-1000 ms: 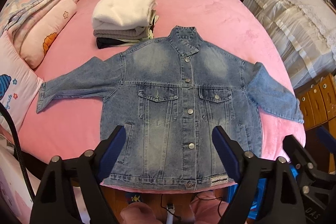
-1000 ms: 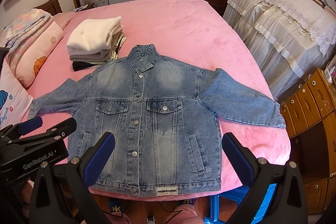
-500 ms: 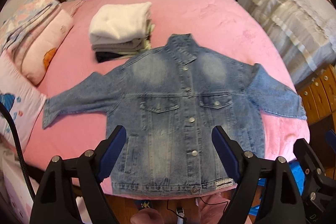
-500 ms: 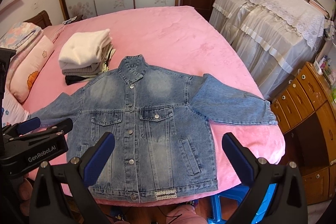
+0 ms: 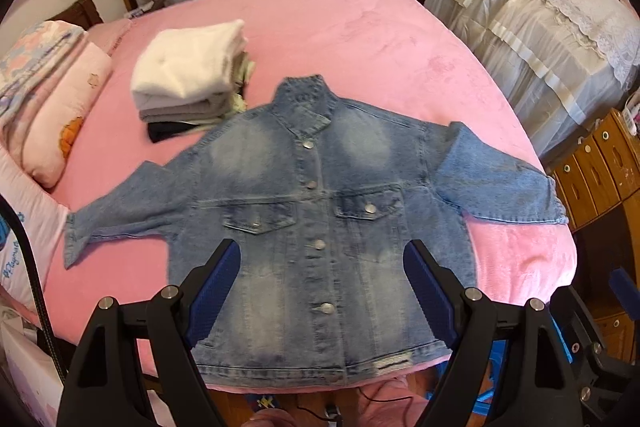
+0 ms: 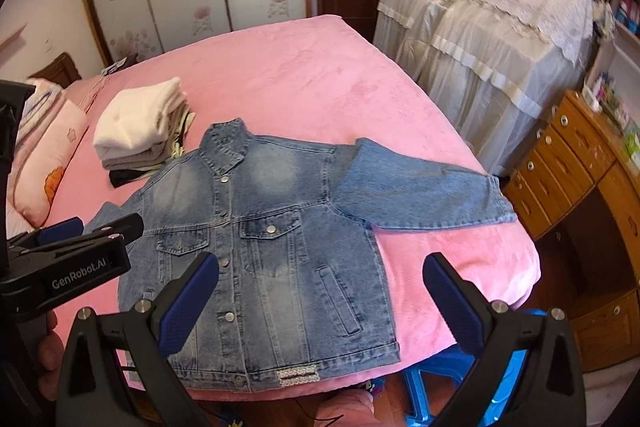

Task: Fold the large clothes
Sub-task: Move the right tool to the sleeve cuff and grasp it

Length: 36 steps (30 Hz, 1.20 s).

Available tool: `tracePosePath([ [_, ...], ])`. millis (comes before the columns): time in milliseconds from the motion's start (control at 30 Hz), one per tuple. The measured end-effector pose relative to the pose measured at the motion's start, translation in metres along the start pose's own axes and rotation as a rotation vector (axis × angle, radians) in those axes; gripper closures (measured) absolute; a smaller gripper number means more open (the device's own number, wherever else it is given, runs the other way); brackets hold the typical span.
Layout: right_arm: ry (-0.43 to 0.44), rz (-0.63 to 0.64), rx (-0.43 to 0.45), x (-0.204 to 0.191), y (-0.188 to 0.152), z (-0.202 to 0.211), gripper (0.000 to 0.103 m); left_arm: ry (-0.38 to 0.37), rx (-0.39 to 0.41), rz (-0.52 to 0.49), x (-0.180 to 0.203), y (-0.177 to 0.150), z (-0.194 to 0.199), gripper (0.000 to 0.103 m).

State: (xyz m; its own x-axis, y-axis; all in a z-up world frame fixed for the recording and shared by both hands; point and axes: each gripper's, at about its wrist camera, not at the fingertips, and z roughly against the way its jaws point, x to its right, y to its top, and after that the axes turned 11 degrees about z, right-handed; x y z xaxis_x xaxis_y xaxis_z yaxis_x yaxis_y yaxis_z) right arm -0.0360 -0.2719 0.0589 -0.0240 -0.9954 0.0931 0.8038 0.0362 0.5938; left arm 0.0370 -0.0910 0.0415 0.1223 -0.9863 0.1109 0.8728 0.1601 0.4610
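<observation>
A blue denim jacket (image 5: 312,203) lies flat and buttoned on the pink bed (image 5: 360,39), collar away from me, both sleeves spread out to the sides, hem at the near edge. My left gripper (image 5: 322,263) hovers open above the jacket's lower front with nothing between its blue pads. In the right wrist view the same jacket (image 6: 260,239) sits left of centre. My right gripper (image 6: 320,275) also stands open and empty above the jacket's lower right side and the bed edge. The left gripper (image 6: 84,231) shows at the left of that view.
A stack of folded clothes (image 5: 192,83) with a white top layer rests on the bed behind the jacket's left shoulder. Pillows (image 5: 52,107) line the left side. A lace-covered piece of furniture (image 6: 480,27) and wooden drawers (image 6: 572,179) stand to the right. A blue stool (image 6: 432,379) is below the bed edge.
Both grippers have shifted and rolled, so the jacket and bed now look tilted, and more of the room's right side shows. The jacket has not moved on the bed.
</observation>
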Motion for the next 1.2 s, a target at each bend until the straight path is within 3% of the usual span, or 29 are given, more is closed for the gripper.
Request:
tracePosePath([
  [267,0.016,-0.111,-0.047,0.073,-0.003,-0.045,0.001,-0.002,-0.04,-0.056,0.073,0.007,-0.041,0.02],
  [533,0.004,-0.18,-0.095,0.173,-0.001,-0.114,0.001,-0.026,-0.056,-0.059,0.157,0.013,-0.095,0.02],
  [667,-0.004,-0.256,-0.129,0.234,-0.008,-0.153,0.008,-0.048,-0.066,-0.043,0.197,0.012,-0.134,0.02],
  [900,0.076,-0.525,-0.208,0.335,-0.052,-0.228,0.018,-0.012,-0.08,-0.065,0.263,0.004,-0.199,0.023],
  [1200,0.208,-0.742,-0.262,0.385,-0.109,-0.315,0.036,0.023,-0.081,-0.129,0.307,-0.004,-0.231,0.023],
])
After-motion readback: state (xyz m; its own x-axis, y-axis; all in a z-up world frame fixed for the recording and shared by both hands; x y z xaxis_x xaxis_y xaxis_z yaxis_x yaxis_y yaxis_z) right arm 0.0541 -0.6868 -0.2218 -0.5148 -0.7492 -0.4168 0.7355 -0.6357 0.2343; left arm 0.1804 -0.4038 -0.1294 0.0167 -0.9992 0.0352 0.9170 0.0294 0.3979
